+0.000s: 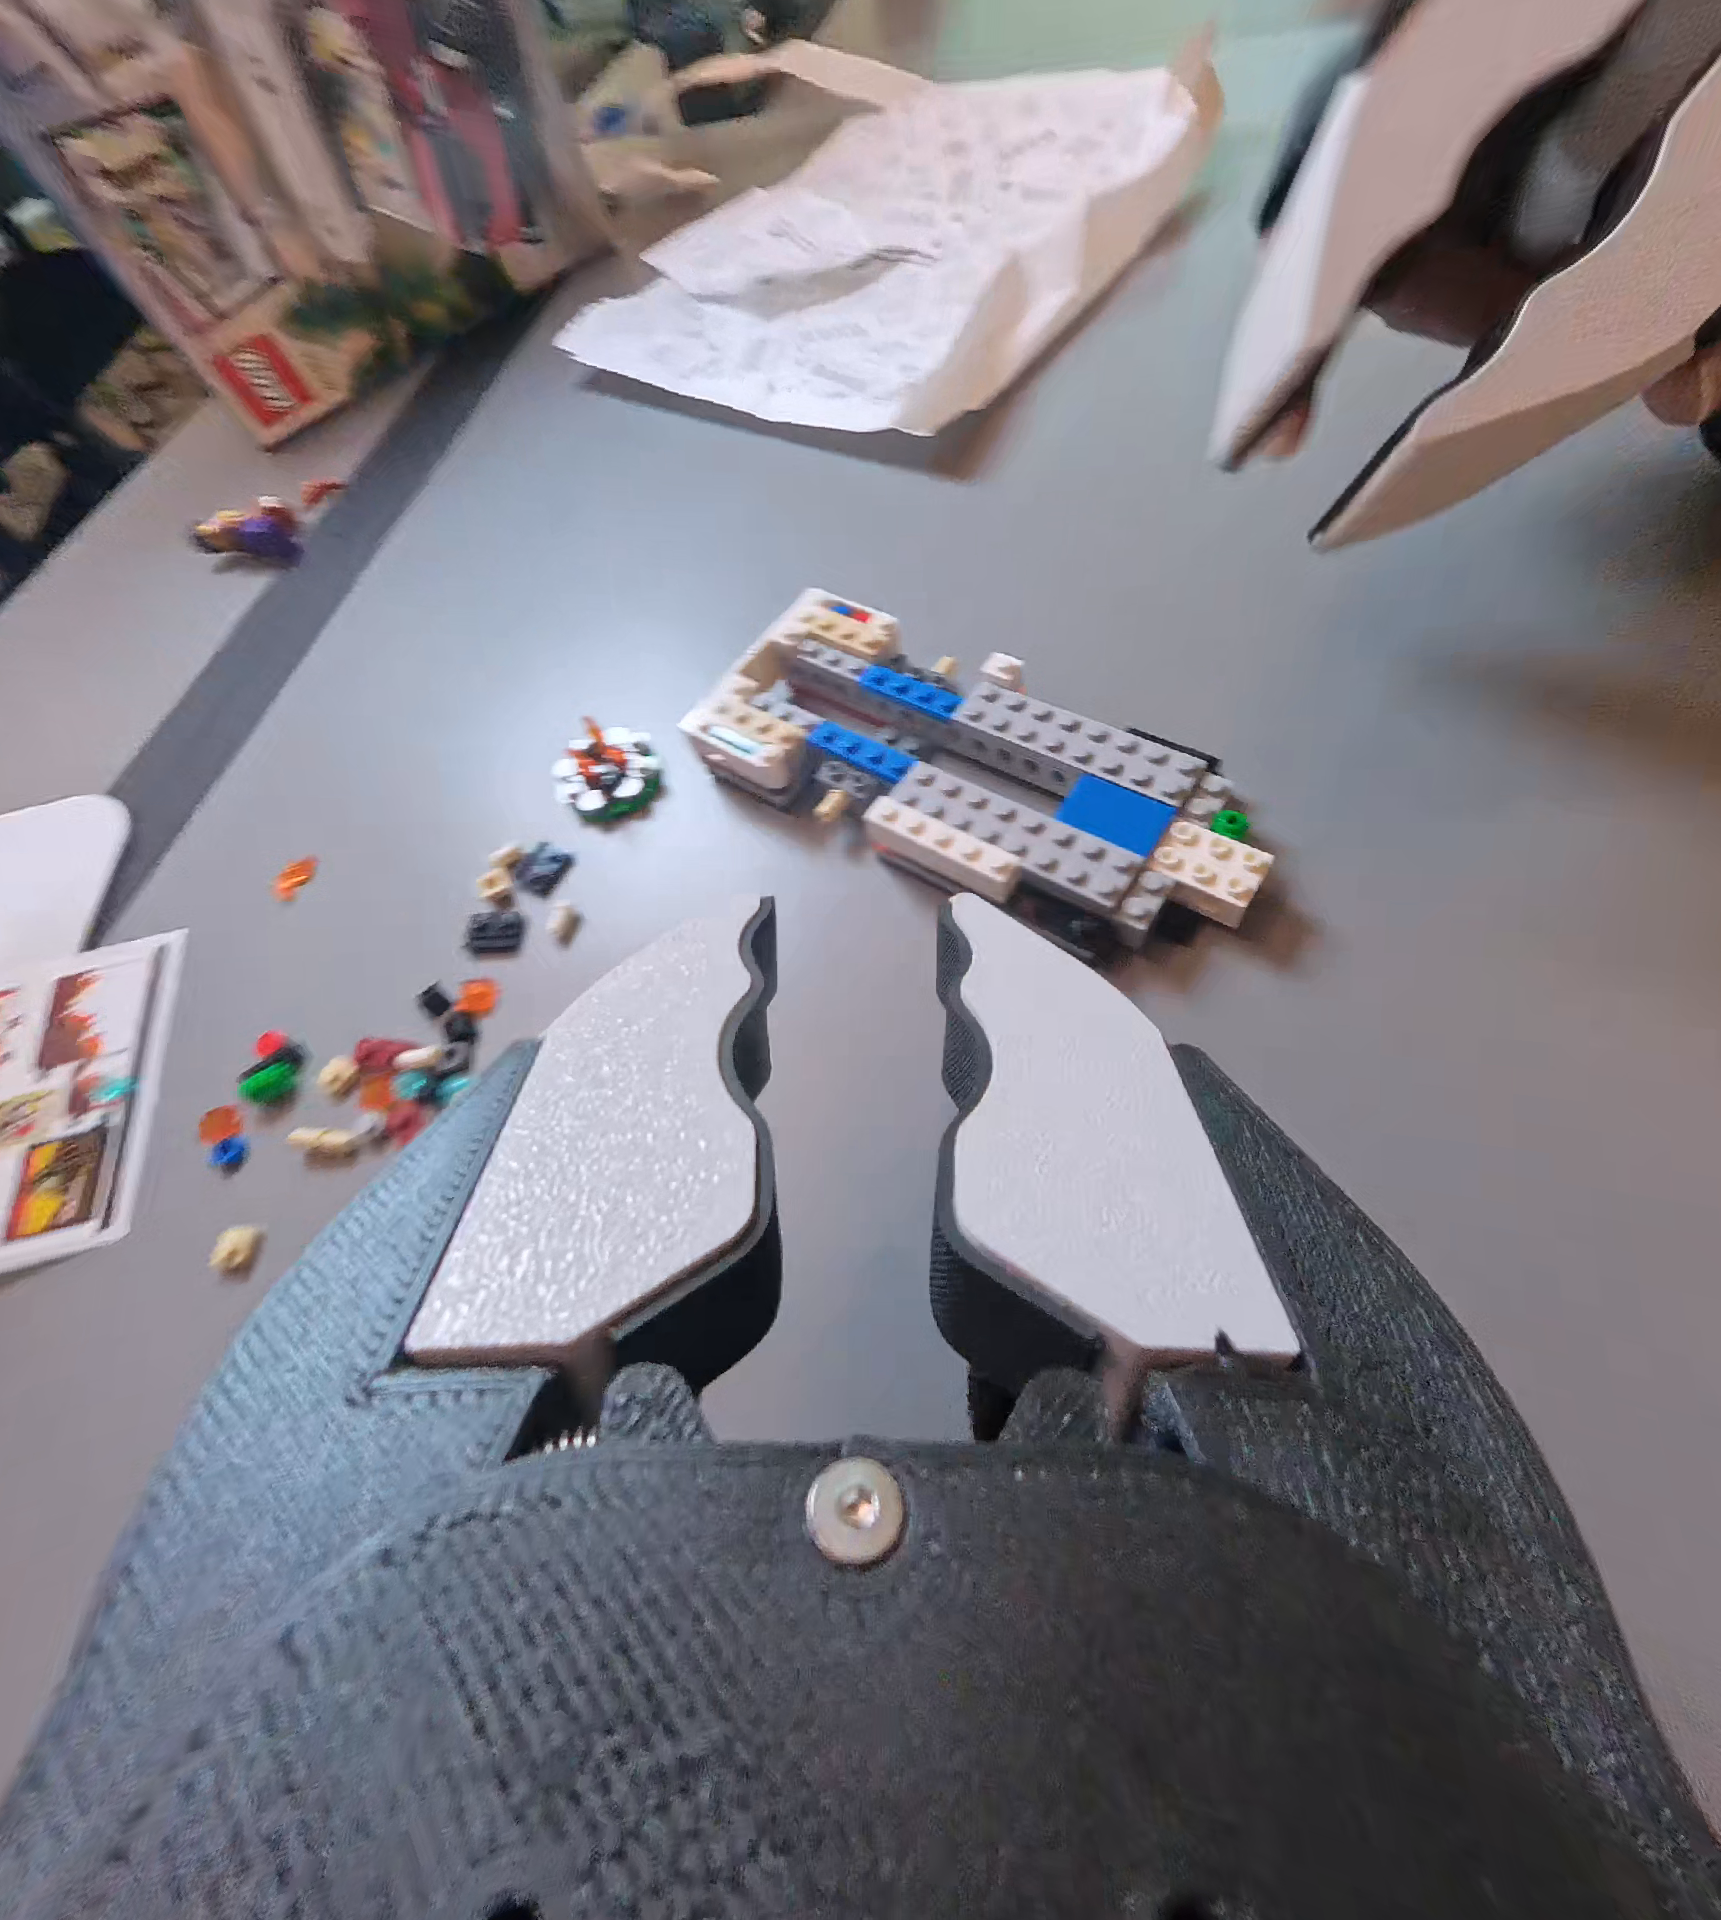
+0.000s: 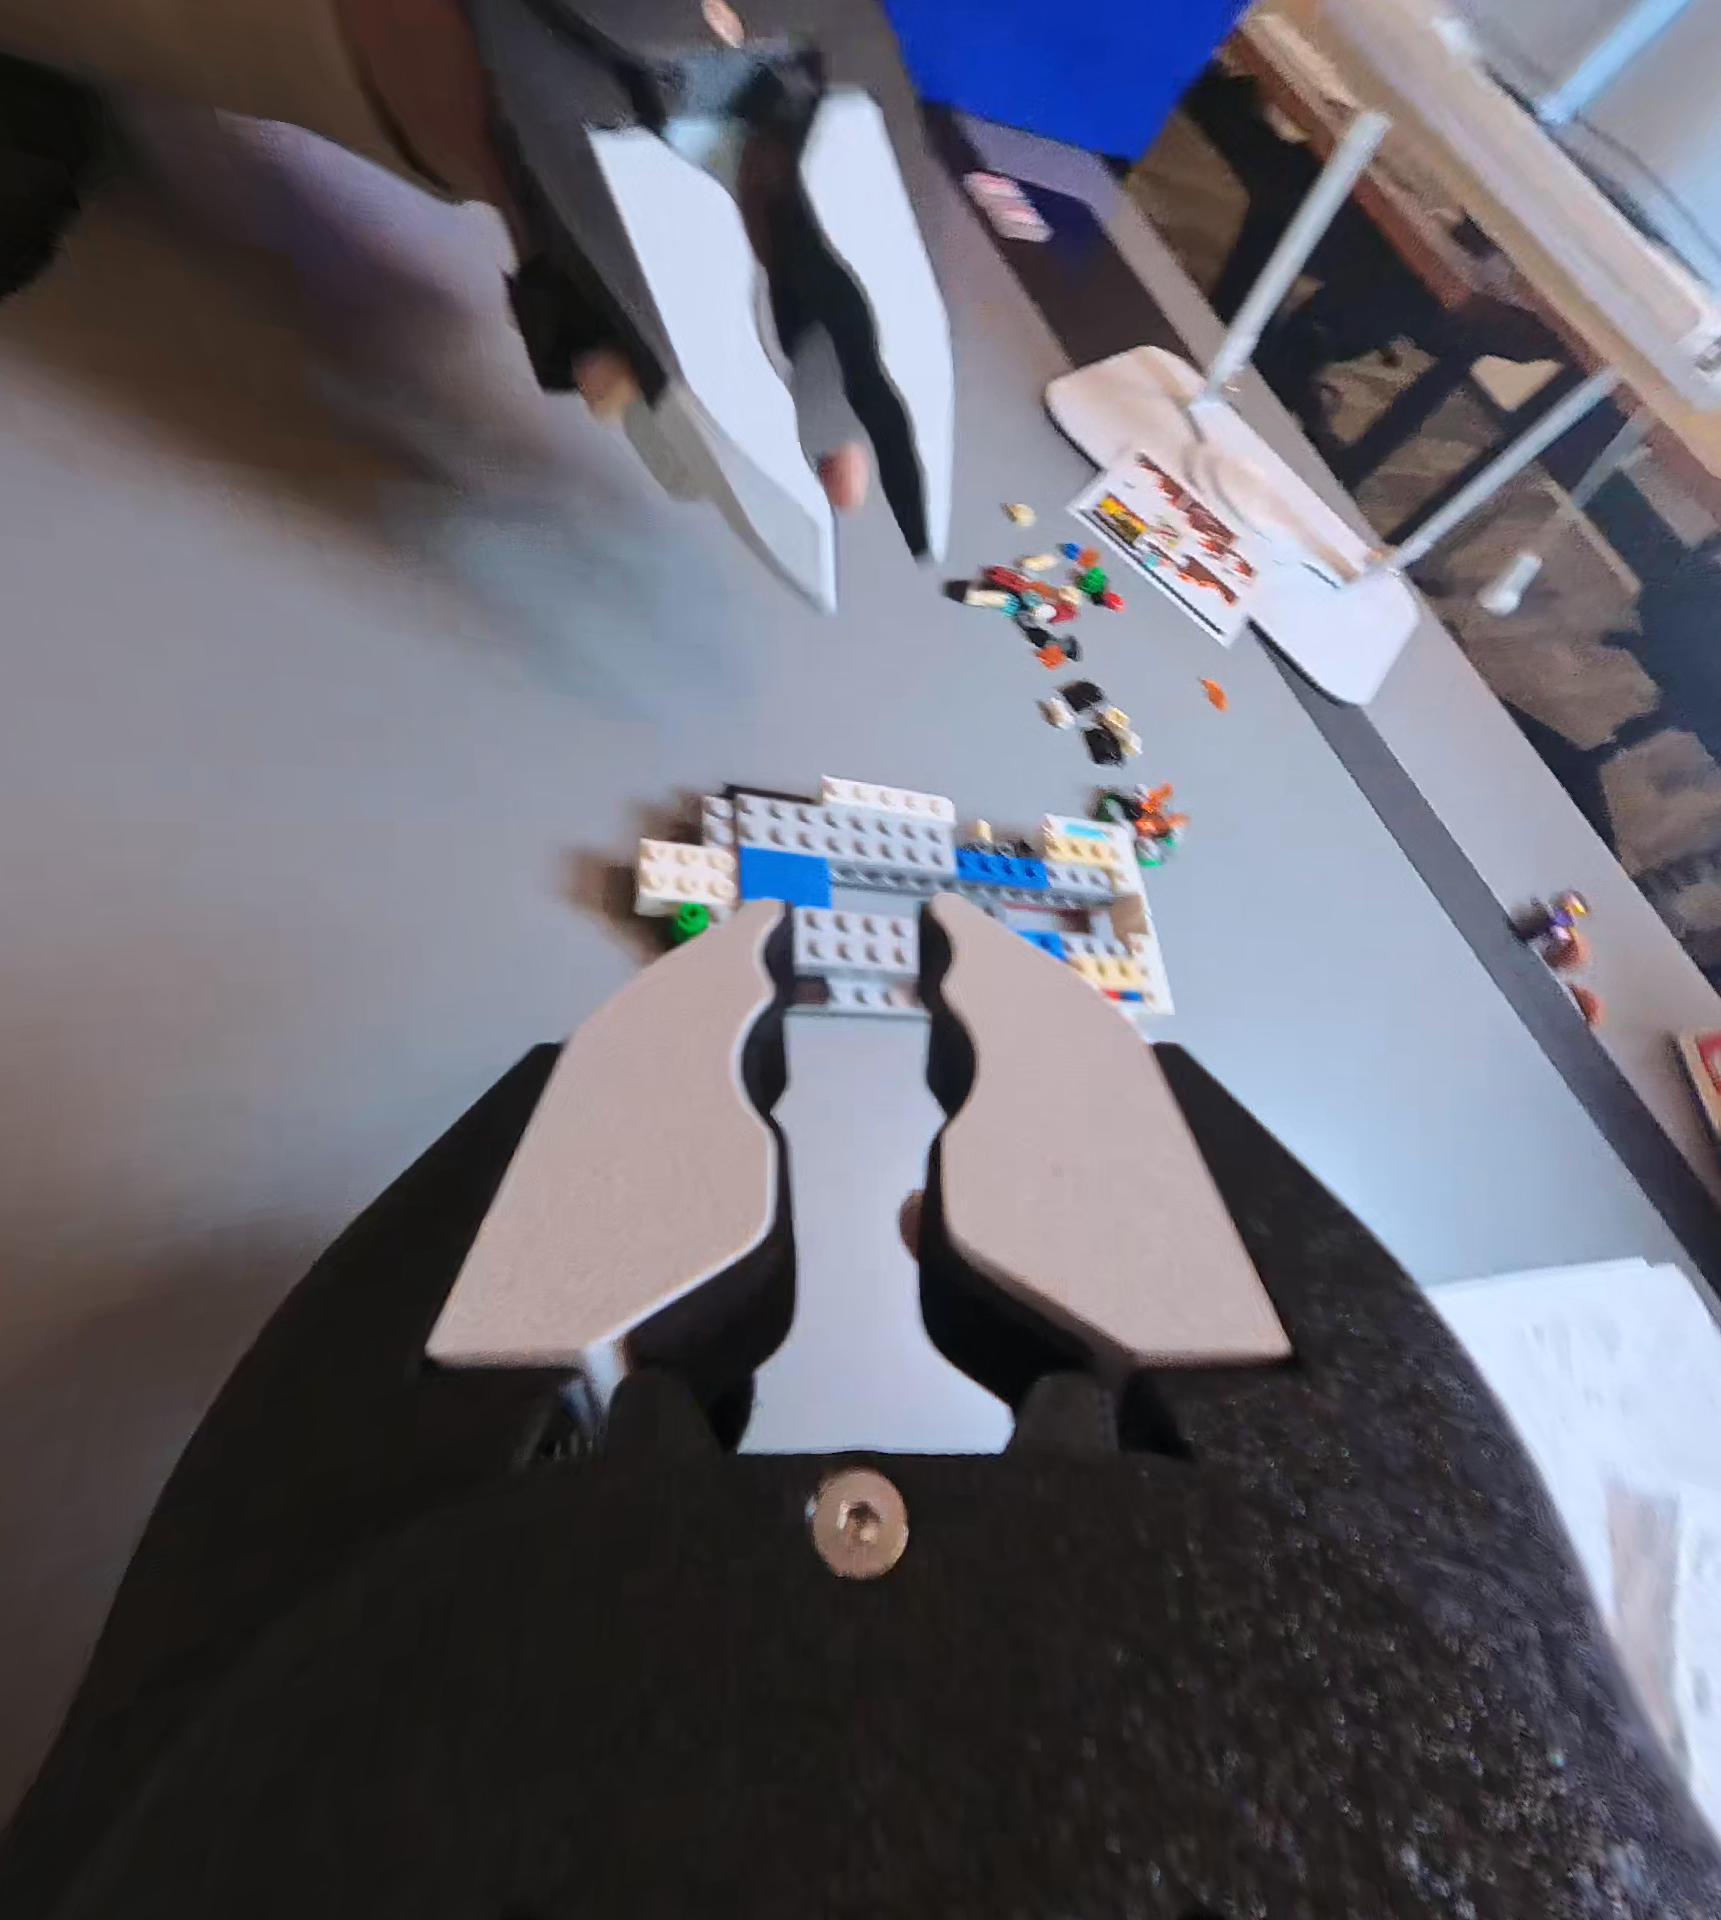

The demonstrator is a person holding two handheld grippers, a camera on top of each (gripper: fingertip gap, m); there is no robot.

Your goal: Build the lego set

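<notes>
Grey table [image 1: 1458, 1039]. Brick build [image 1: 981, 769] mid-table, landmark. Small round brick cluster [image 1: 609, 774] just beside its white end. Loose small bricks [image 1: 368, 1070] near, same side. Picture sheet [image 1: 25, 1091] beyond those. Crumpled printed paper [image 1: 897, 260] well apart. Printed boxes [image 1: 316, 208] farthest.

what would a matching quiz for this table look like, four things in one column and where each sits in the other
Things:
1. brick model
2. loose small pieces
3. crumpled paper
4. picture leaflet

Places, in the left wrist view:
A. far side of the table, beyond the model
B. left edge, beside the loose pieces
C. middle of the table, just ahead of the left gripper
D. scattered left of the left gripper's fingers

Pairs: 1-C, 2-D, 3-A, 4-B
</notes>
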